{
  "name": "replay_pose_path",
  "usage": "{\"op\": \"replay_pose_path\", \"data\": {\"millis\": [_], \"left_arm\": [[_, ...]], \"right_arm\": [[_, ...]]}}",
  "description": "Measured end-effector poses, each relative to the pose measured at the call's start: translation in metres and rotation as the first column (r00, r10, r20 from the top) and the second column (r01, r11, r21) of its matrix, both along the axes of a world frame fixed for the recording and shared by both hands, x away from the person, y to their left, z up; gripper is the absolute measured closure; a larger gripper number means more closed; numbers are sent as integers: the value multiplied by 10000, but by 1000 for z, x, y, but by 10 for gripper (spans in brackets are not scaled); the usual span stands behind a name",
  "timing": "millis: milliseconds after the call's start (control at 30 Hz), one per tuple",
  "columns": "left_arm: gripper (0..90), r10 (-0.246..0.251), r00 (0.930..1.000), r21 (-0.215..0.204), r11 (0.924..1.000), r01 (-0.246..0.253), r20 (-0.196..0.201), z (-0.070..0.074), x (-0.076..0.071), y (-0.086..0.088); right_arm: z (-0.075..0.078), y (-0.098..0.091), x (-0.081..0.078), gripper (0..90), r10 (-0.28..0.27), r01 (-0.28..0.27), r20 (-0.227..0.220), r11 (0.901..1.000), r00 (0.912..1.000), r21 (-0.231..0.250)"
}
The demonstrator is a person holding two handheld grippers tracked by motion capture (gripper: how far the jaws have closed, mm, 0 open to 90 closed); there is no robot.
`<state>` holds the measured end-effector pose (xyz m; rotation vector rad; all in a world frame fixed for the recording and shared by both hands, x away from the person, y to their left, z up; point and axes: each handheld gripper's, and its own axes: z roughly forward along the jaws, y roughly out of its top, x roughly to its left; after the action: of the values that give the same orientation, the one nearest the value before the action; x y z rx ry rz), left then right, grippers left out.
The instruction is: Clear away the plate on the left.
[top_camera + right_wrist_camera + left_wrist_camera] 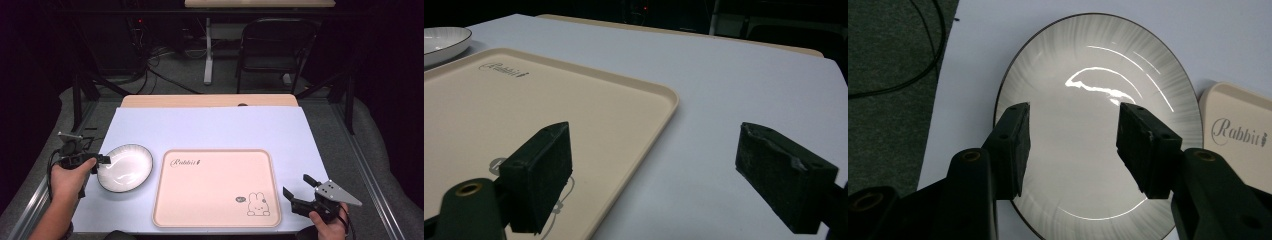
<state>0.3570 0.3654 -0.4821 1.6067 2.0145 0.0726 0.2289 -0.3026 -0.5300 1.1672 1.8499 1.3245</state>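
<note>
A white plate with a dark rim and faint grey streaks lies on the pale table cover, left of a beige tray printed with "Rabbit" and a bunny. My left gripper hovers at the plate's left edge. In the left gripper view its jaws stand apart over the plate, with nothing pressed between them and the tray's corner to the right. My right gripper is open just right of the tray's near right corner. In the right gripper view its jaws straddle the tray's edge, and the plate is far off.
The pale cover spreads over a wooden table whose far edge shows behind it. A dark folding chair and a white table leg stand beyond. Grey floor and cables lie left of the table.
</note>
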Motion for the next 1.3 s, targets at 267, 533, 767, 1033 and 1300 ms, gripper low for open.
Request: {"op": "replay_pose_path", "data": {"millis": [267,533,767,1033,1300], "left_arm": [[477,240,9993,77,9997,-238,-301,-11,-5,11],[477,406,9970,-108,9991,-414,-652,-25,-8,17],[501,408,9951,-400,9982,-445,-896,-36,-8,18],[518,302,9940,-646,9972,-371,-1050,-41,-8,17],[574,278,9919,-922,9950,-394,-1239,-44,-6,16]], "right_arm": [[0,0,0,142,30,-30,36,10000,10000,-27],[0,0,0,142,25,-25,35,10000,10000,-23],[0,0,0,142,33,-33,35,10000,10000,-27],[0,0,0,142,45,-45,35,10000,10000,-23],[0,0,0,142,69,-69,52,10000,10000,-47]]}}
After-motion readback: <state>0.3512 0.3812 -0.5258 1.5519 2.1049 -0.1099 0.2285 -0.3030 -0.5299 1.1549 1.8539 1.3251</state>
